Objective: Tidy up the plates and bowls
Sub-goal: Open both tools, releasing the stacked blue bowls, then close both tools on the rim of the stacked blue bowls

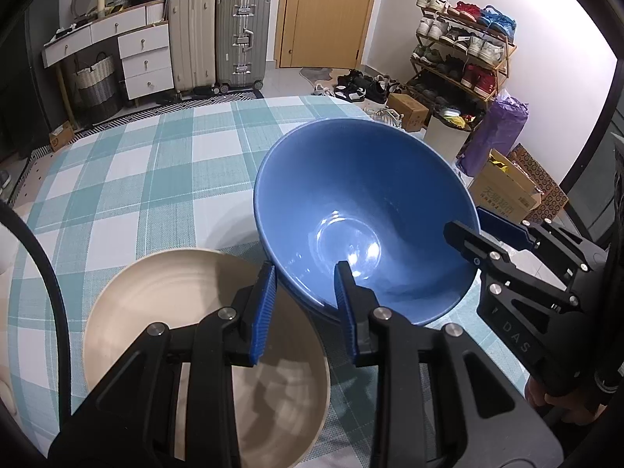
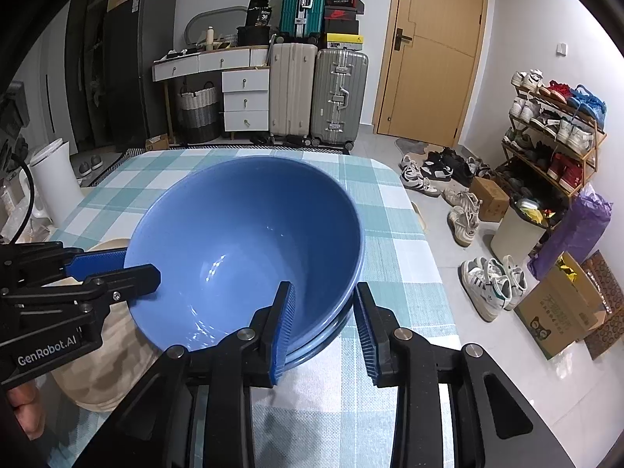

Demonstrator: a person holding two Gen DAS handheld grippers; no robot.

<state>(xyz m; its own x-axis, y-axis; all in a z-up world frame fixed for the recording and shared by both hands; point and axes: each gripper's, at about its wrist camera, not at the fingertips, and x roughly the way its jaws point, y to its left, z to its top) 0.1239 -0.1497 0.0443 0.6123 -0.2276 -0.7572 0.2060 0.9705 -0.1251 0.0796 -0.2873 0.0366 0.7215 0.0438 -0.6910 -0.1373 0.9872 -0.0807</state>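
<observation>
Both grippers (image 1: pixel 306 304) (image 2: pixel 324 323) straddling blue bowl (image 1: pixel 362 210) rim, pad contact unclear; beige plate (image 1: pixel 163 312) half hidden.

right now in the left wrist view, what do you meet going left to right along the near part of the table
round beige ceramic plate → left gripper, one finger outside and one inside the rim → deep blue ceramic bowl → right gripper at the bowl's right rim

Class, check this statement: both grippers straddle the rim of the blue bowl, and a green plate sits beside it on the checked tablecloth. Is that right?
Not quite. The plate is beige, not green, as the left wrist view shows. The rest stands: the left gripper and right gripper straddle the rim of the blue bowl, on the checked tablecloth.
</observation>
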